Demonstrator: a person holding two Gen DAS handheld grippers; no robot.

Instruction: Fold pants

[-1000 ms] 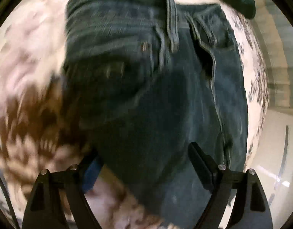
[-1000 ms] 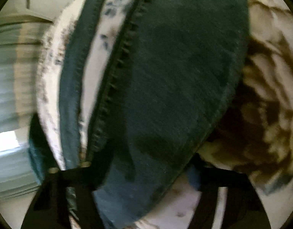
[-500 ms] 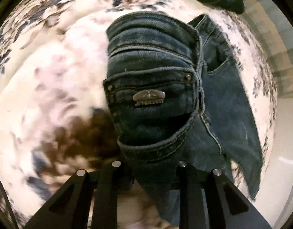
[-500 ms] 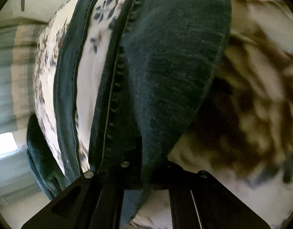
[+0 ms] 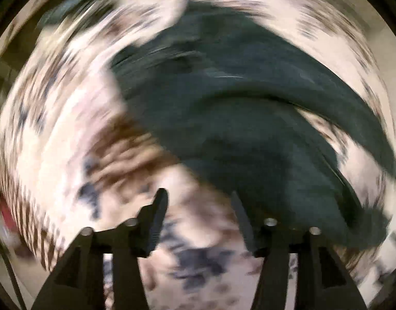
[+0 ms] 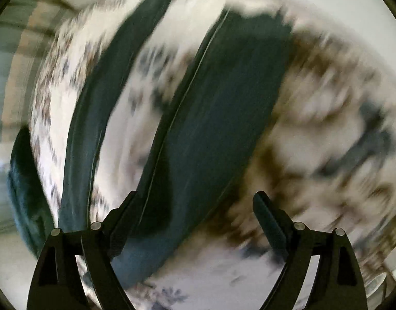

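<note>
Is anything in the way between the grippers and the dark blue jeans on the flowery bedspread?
Nothing visible. Both grippers, left and right, are opening with nothing gripped, above the dark blue jeans lying on the flowery bedspread.
</note>
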